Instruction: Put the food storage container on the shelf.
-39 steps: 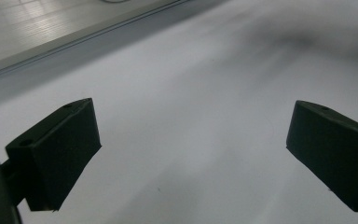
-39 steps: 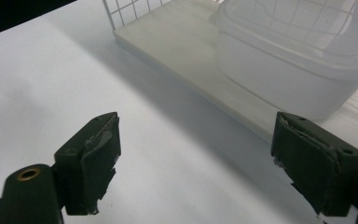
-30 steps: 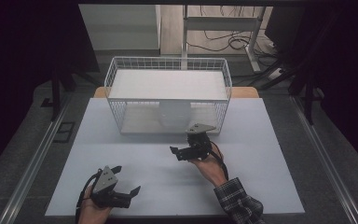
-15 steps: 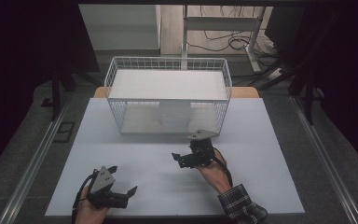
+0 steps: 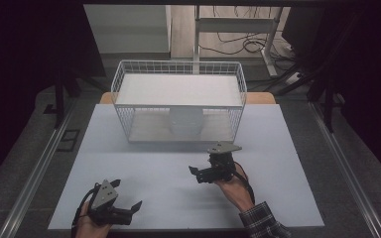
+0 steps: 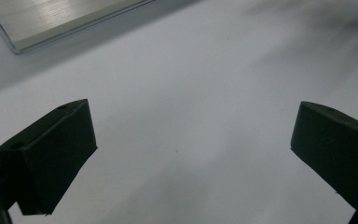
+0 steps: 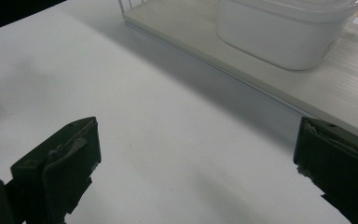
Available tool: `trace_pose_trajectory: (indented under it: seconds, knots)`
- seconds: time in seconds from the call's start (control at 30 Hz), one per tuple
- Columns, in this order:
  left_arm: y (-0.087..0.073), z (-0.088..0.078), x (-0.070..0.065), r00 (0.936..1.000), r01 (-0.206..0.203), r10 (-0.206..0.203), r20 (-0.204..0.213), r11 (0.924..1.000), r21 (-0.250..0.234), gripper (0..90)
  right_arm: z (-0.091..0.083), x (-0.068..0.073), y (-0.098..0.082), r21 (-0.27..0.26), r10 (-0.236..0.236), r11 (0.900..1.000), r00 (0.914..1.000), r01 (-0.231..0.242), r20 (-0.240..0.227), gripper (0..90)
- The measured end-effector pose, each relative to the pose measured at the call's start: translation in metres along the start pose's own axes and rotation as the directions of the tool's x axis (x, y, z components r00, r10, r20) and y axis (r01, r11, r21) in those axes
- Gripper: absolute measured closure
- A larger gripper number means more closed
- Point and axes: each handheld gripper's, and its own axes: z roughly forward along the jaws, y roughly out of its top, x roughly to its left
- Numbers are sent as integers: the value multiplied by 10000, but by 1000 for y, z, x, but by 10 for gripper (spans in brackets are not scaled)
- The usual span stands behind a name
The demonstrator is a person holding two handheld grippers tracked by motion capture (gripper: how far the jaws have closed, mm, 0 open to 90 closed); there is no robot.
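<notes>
High view: white wire-mesh shelf rack [image 5: 178,106] with a flat white top board stands at the far middle of the pale grey-white table top [image 5: 144,163]. This rack serves as landmark. A white translucent plastic tub [image 5: 185,121] sits on the rack's lower board, under the top board, roughly central and a little toward the right side.

Right gripper [image 5: 202,173], black with a grey three-cornered plate on top, is on the near side of the rack, near its front edge and below the tub's right part. It lies roughly level, tips pointing to the picture's left. Jaws have just been opening and now stand wide apart; nothing between them. The hand holding it shows a plaid cuff.

Left gripper [image 5: 129,196] is well apart from the rack, at the near edge of the table, below the rack's left front corner. Jaws apart, empty.

Right gripper view: right gripper [image 7: 196,168] spread wide over bare table. Rack's lower board [image 7: 270,79] runs diagonally beyond, with the tub [image 7: 279,35] resting on it, apart from both jaws.

Left gripper view: left gripper [image 6: 191,158] spread wide over bare table, nothing in the gap. A brushed-metal edge strip [image 6: 70,21] crosses the upper left corner; what it belongs to I cannot tell.
</notes>
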Motion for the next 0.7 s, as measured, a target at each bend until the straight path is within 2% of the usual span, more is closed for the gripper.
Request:
trace_pose_trajectory:
  seconds: [0.27, 0.57, 0.7]
  knots:
    - [-4, -5, 3, 9997, 256, -256, -29, 9997, -55, 0, -9, 3, -6, 134, -145, 9998, 9998, 144, 99, 0]
    - [-6, -8, 5, 9996, 243, -243, -110, 9997, -3, 0, -17, 9, -12, 294, -403, 9988, 9991, 399, 159, 0]
    - [-8, -10, 5, 9997, 171, -170, -169, 9998, 59, 0, -23, 12, -14, 288, -366, 9989, 9993, 363, 119, 0]
